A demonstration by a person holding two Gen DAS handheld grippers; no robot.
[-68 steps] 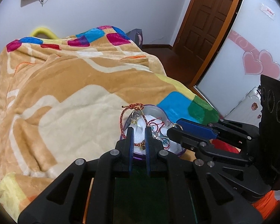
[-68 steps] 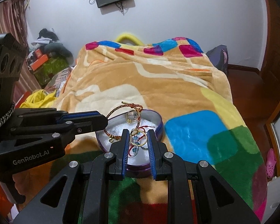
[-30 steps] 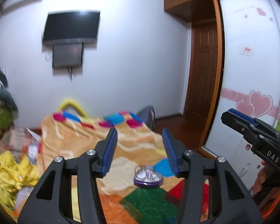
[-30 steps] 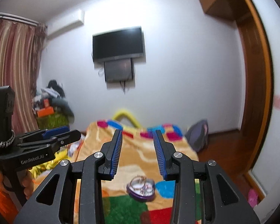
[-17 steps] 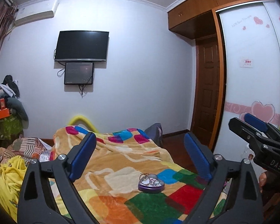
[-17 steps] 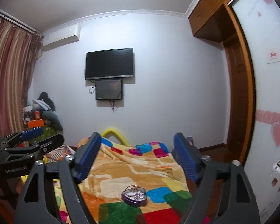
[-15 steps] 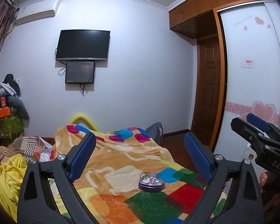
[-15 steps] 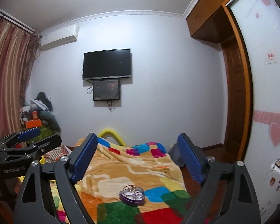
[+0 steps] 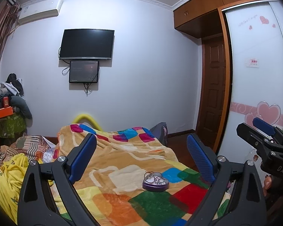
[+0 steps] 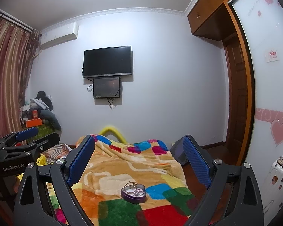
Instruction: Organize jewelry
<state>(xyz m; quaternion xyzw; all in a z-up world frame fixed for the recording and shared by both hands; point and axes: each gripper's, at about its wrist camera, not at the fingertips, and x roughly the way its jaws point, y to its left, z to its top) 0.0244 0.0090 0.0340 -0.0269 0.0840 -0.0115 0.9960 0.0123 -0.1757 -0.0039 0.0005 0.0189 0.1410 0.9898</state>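
A purple heart-shaped tin (image 9: 155, 183) with rings and a red cord bracelet in it sits on the patchwork blanket (image 9: 122, 162) on the bed. It also shows in the right wrist view (image 10: 133, 192). My left gripper (image 9: 141, 154) is wide open and empty, raised well back from the tin. My right gripper (image 10: 139, 158) is wide open and empty, also raised and far from the tin. Each gripper shows at the edge of the other's view: the right gripper (image 9: 264, 131) and the left gripper (image 10: 35, 137).
A television (image 9: 86, 44) and a small screen (image 9: 84, 71) hang on the far wall. A wooden door (image 9: 213, 92) and a white wardrobe (image 9: 258, 75) stand to the right. Piled clothes (image 9: 9, 101) lie at left. A yellow cloth (image 9: 7, 177) lies beside the bed.
Both grippers have let go at the tin, pulled up and far back from it, and opened wide. The jewelry stays in the tin.
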